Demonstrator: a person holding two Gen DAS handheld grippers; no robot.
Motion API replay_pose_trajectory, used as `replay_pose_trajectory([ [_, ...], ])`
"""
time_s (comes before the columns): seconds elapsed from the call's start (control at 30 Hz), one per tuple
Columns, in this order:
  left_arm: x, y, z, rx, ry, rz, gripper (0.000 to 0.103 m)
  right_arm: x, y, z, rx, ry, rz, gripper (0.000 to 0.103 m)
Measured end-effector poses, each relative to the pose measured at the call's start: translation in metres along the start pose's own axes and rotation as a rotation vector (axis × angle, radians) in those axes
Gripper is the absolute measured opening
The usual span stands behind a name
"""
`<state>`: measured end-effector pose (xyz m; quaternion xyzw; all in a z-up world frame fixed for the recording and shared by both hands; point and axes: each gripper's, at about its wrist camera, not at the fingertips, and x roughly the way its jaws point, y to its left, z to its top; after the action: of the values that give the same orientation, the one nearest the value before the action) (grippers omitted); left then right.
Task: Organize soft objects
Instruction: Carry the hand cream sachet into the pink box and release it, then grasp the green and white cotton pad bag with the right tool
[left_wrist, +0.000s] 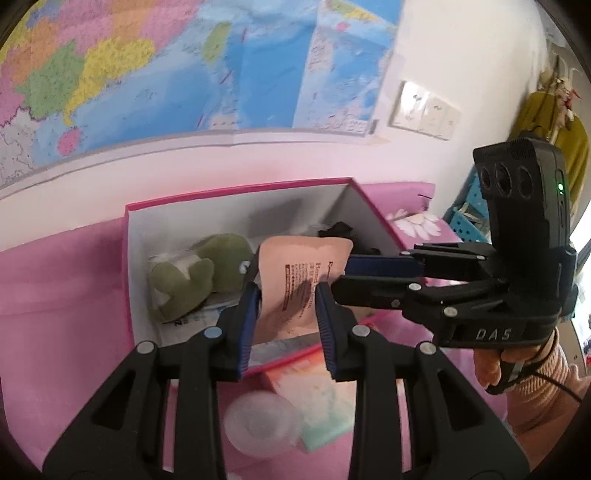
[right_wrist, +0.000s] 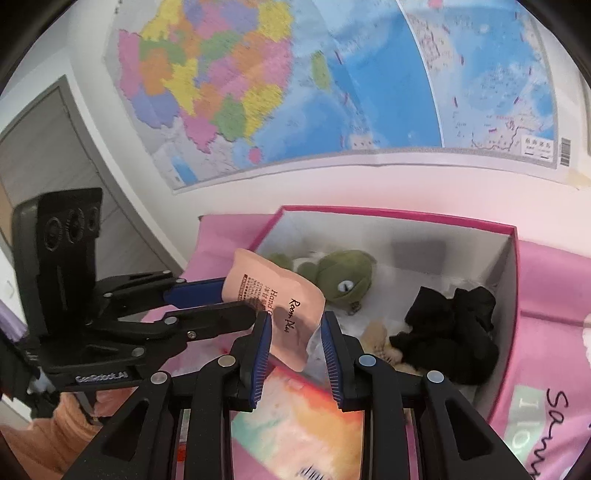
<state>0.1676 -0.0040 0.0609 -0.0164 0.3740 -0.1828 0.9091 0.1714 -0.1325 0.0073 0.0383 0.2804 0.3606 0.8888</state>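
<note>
The pink-rimmed box (left_wrist: 236, 192) sits open just beyond both sets of fingers, with the green frog plush (right_wrist: 343, 277) and a black fabric bundle (right_wrist: 450, 332) already inside. The peach hand-cream sachet (left_wrist: 299, 284) hangs over the box's near edge, between both pairs of fingers. Risk: it's limp, so a weak pinch could let it fold and slide out short of the box. The left gripper (left_wrist: 286, 325) and right gripper (right_wrist: 295, 347) are each narrowly parted around it; real grip, cannot tell.

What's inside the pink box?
Inside the box: a green frog plush, black cloth and a tan fuzzy thing, partly hidden. The peach pouch covers part.
</note>
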Motion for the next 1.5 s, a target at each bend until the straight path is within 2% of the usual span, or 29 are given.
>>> replay_pose_trajectory([
  [0.2, 0.024, 0.017, -0.001, -0.057, 0.061, -0.003, 0.033, 0.025, -0.013, 0.005, 0.035, 0.040, -0.017, 0.028],
  [0.27, 0.026, 0.019, -0.002, -0.077, 0.066, 0.006, 0.033, 0.031, -0.015, 0.004, 0.049, 0.056, -0.053, 0.030],
  [0.47, -0.002, 0.023, -0.016, -0.070, -0.001, 0.047, 0.034, 0.017, -0.012, -0.006, 0.039, 0.034, -0.079, 0.030],
  [0.67, -0.054, 0.028, -0.054, -0.069, -0.101, 0.024, 0.041, -0.021, 0.016, -0.031, -0.014, 0.023, 0.043, 0.034],
  [0.73, -0.064, 0.031, -0.069, -0.071, -0.101, 0.022, 0.042, -0.030, 0.029, -0.045, -0.033, 0.037, 0.104, 0.035],
  [0.87, -0.070, 0.039, -0.105, -0.087, -0.046, 0.065, 0.042, -0.031, 0.058, -0.071, -0.071, 0.104, 0.211, 0.036],
  [0.93, -0.066, 0.043, -0.123, -0.111, 0.002, 0.073, 0.042, -0.022, 0.074, -0.087, -0.074, 0.167, 0.275, 0.036],
  [1.07, -0.061, 0.054, -0.156, -0.169, 0.071, 0.081, 0.042, 0.000, 0.093, -0.111, -0.072, 0.264, 0.329, 0.036],
  [1.3, -0.063, 0.067, -0.196, -0.229, 0.140, 0.099, 0.042, 0.033, 0.119, -0.137, -0.075, 0.394, 0.328, 0.036],
  [1.5, -0.062, 0.072, -0.213, -0.241, 0.178, 0.081, 0.042, 0.054, 0.138, -0.153, -0.109, 0.479, 0.294, 0.037],
])
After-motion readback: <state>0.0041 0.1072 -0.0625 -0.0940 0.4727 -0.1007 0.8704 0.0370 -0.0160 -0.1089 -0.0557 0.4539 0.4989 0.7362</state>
